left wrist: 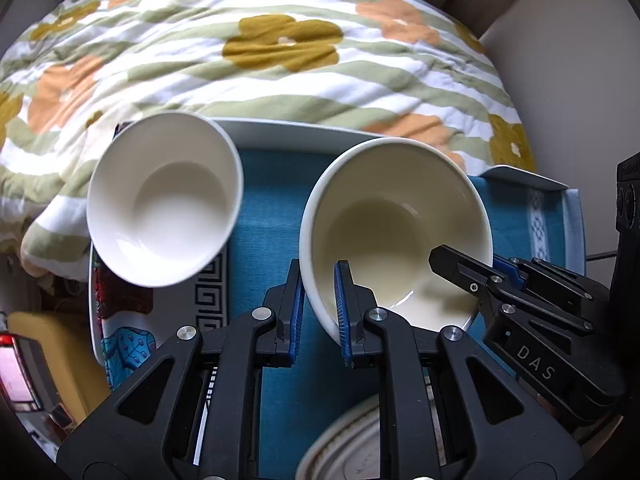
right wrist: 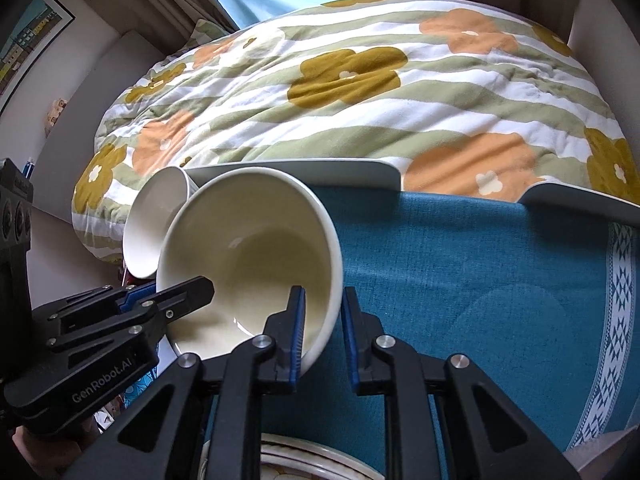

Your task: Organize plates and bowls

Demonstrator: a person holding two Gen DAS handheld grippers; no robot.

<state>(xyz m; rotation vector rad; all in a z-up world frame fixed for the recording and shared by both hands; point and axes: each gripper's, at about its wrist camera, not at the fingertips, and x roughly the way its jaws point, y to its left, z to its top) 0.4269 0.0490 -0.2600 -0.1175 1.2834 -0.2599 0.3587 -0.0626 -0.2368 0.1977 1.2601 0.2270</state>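
A bedroom: a bed under a floral quilt point(left wrist: 280, 60) fills the background, and in front of it a counter covered by a teal cloth point(right wrist: 480, 280).

A cream bowl point(left wrist: 396, 220) is held tilted just above the cloth, gripped by both tongs at once. The left tongs point(left wrist: 320, 304) are narrow, pinching the near left part of its rim, one blue pad inside and one outside. The right tongs point(right wrist: 322, 332) are likewise narrow, pinching the rim on the opposite side.

Just to its left sits a second, whiter bowl point(left wrist: 164, 200), also tilted, apparently resting on a patterned plate point(left wrist: 120, 332); from the right wrist view the two bowls overlap, and I cannot tell whether they touch. A speckled plate point(left wrist: 348, 452) lies near the counter's front edge, below the tongs.

The step appears to be carrying the cream bowl to a stacking place. To do it well, both hands should rise and travel together, so the rim is neither twisted nor pulled apart. Level the bowl before lowering it, clear the whiter bowl's rim, and release only once it is seated.
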